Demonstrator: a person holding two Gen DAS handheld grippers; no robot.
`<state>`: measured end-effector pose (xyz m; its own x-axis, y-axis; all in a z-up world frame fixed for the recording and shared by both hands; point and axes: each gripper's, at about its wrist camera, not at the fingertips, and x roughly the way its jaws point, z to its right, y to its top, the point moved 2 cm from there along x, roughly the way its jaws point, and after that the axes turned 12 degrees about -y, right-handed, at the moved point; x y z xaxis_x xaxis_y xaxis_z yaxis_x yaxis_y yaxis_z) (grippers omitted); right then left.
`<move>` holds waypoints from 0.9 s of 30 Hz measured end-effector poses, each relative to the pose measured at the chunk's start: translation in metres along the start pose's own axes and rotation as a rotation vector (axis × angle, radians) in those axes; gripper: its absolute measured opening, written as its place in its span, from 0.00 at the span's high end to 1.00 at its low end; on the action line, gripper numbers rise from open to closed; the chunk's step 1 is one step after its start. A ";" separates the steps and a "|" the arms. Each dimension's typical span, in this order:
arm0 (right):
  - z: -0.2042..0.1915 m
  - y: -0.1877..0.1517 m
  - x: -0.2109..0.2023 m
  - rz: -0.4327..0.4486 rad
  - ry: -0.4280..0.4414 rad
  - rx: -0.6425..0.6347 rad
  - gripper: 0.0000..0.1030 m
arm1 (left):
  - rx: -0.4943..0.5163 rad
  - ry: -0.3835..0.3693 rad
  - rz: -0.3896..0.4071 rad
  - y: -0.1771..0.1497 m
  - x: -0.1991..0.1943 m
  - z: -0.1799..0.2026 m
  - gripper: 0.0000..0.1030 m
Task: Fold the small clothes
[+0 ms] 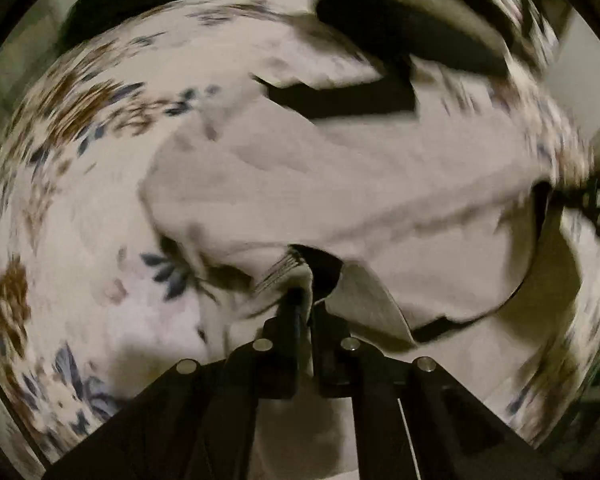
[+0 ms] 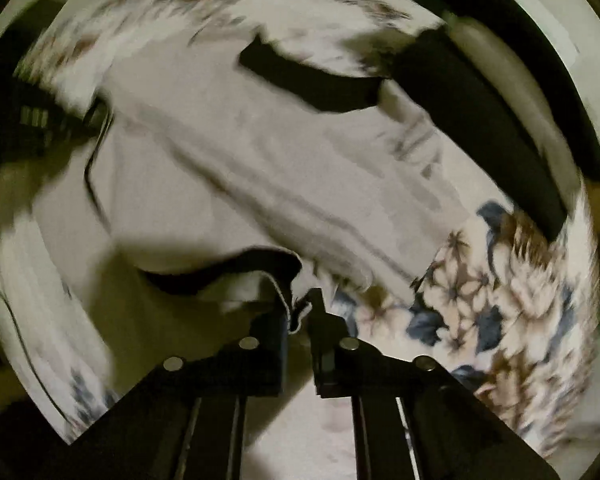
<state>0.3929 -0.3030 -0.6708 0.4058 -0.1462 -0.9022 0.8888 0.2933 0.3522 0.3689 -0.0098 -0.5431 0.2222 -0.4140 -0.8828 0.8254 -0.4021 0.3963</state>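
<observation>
- The pale grey garment (image 1: 340,184) lies spread over a flower-printed bedcover (image 1: 60,240), with a dark band (image 1: 340,100) along its far edge; both views are smeared by blur, so I cannot tell what kind of garment it is.
- Judged by its soft creases and the way its edge lifts into a loose flap, it is light, limp cloth that will sag and slide on itself; a hem or corner is the sensible place to pinch it, one at each side.
- The left gripper (image 1: 306,292) has its jaws drawn together, with a fold of the cloth's near edge rising from between the tips, so it seems to have the fabric pinched.
- The right gripper (image 2: 300,300) is likewise closed, a thin dark-trimmed hem caught between its tips.
- Most of the garment stretches ahead of both pairs of fingers, its near edge raised off the bedcover.
</observation>
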 end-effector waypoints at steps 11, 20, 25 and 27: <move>0.066 0.020 0.057 -0.154 0.129 0.432 0.90 | -0.439 -0.054 0.087 0.025 0.003 -0.081 0.88; 0.095 -0.040 0.029 -0.187 0.287 0.807 0.48 | -0.660 -0.112 0.095 -0.044 -0.032 -0.076 0.53; 0.064 -0.093 0.048 -0.342 0.450 0.930 0.48 | -0.808 -0.197 0.056 -0.085 -0.014 -0.069 0.49; 0.047 -0.104 0.062 -0.400 0.514 0.957 0.48 | -0.837 -0.202 0.047 -0.091 -0.004 -0.065 0.49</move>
<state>0.3354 -0.3873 -0.7512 0.1200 0.3990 -0.9091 0.8212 -0.5545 -0.1350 0.3272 0.0815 -0.5920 0.2350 -0.5847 -0.7764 0.9463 0.3202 0.0452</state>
